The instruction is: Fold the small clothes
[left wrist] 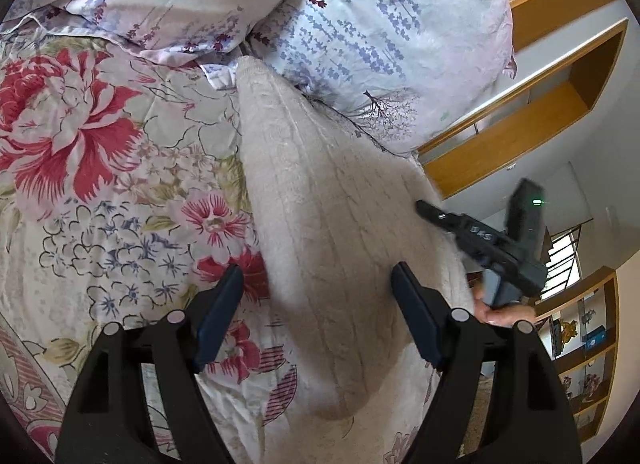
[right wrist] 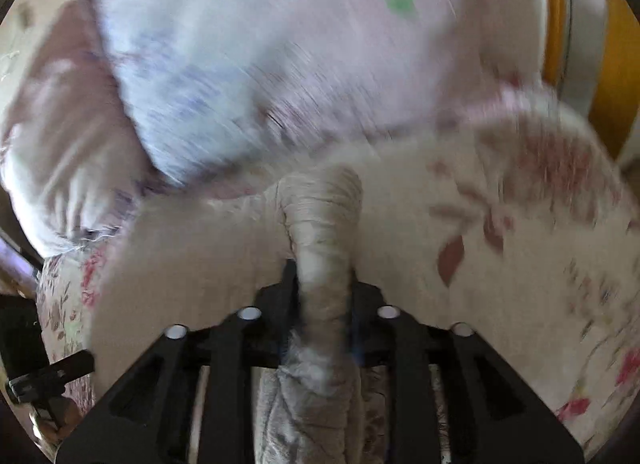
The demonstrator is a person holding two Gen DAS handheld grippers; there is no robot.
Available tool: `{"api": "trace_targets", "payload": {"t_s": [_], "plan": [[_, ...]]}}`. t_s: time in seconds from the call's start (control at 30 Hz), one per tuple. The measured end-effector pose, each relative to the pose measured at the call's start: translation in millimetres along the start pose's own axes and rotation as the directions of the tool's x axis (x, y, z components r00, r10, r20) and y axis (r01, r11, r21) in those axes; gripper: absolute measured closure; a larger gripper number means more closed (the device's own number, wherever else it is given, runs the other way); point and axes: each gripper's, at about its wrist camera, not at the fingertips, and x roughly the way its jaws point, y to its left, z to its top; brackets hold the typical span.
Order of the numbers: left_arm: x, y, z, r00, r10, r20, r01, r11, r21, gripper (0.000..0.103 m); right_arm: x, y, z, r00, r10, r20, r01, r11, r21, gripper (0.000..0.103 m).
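A beige knitted garment (left wrist: 320, 224) lies lengthwise on the floral bedspread (left wrist: 100, 184), its narrow end reaching the pillows. My left gripper (left wrist: 318, 268) stands open low over it, one finger on each side of the cloth, and the pads do not press on it. My right gripper (left wrist: 430, 212) is at the garment's right edge, with a hand (left wrist: 504, 312) holding its grip. In the blurred right wrist view, a bunched roll of the same garment (right wrist: 324, 232) runs between the fingers of the right gripper (right wrist: 322, 268), which is shut on it.
Two pillows with lavender print (left wrist: 380, 32) lie at the head of the bed. A wooden headboard and shelf (left wrist: 540, 104) stand to the right, and shelves with small items (left wrist: 588, 344) are further back. The bedspread (right wrist: 520, 244) extends right of the garment.
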Motion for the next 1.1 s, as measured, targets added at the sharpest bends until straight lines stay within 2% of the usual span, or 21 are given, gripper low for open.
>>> {"api": "trace_targets", "payload": {"t_s": [0.07, 0.17, 0.3, 0.4, 0.6, 0.83, 0.9, 0.97, 1.0, 1.03, 1.1], "plan": [[-0.3, -1.3, -1.3, 1.000, 0.013, 0.005, -0.013, 1.000, 0.004, 0.027, -15.1, -11.8, -3.3, 0.999, 0.022, 0.037, -0.024, 0.998, 0.059, 0.064], [-3.8, -4.8, -4.3, 0.999, 0.035, -0.006, -0.035, 0.999, -0.008, 0.029, -47.4, -25.8, -12.5, 0.995, 0.061, 0.083, -0.068, 0.994, 0.086, 0.049], [-15.6, -15.4, -14.6, 1.000, 0.025, -0.004, -0.025, 1.000, 0.008, 0.029, -80.2, -33.4, -34.4, 0.987, 0.137, 0.088, -0.146, 0.984, 0.098, 0.047], [-25.2, -19.1, -23.1, 0.999, 0.036, 0.005, -0.036, 0.999, 0.014, 0.029, -91.1, -28.4, -52.5, 0.984, 0.160, 0.076, -0.165, 0.984, 0.066, 0.048], [-31.8, -19.4, -37.7, 0.997, 0.081, -0.002, -0.081, 0.997, 0.012, 0.029, -96.1, -19.6, -74.1, 0.981, 0.190, 0.051, -0.191, 0.981, 0.023, 0.055], [-25.2, -18.9, -46.6, 0.994, 0.097, -0.048, -0.097, 0.995, 0.004, 0.042, -85.8, -19.7, -88.8, 0.978, 0.208, 0.019, -0.208, 0.978, 0.030, 0.063], [-21.8, -18.0, -48.9, 0.993, 0.100, -0.068, -0.100, 0.995, 0.000, 0.048, -84.0, -17.1, -92.9, 0.978, 0.209, 0.017, -0.209, 0.978, 0.018, 0.069], [-19.6, -18.5, -50.4, 0.993, 0.096, -0.074, -0.096, 0.995, 0.002, 0.059, -81.8, -12.4, -95.7, 0.981, 0.195, 0.018, -0.195, 0.981, -0.009, 0.081], [-18.5, -19.0, -51.1, 0.993, 0.091, -0.076, -0.091, 0.996, 0.005, 0.065, -81.2, -10.4, -95.8, 0.982, 0.186, 0.017, -0.185, 0.982, -0.019, 0.090], [-17.0, -19.6, -50.8, 0.993, 0.080, -0.082, -0.080, 0.997, 0.006, 0.076, -83.1, -8.1, -95.4, 0.985, 0.172, 0.031, -0.171, 0.985, -0.031, 0.092], [-15.9, -21.1, -49.5, 0.993, 0.077, -0.086, -0.077, 0.997, 0.005, 0.081, -98.1, -3.0, -91.5, 0.982, 0.158, 0.103, -0.154, 0.987, -0.051, 0.093]]}}
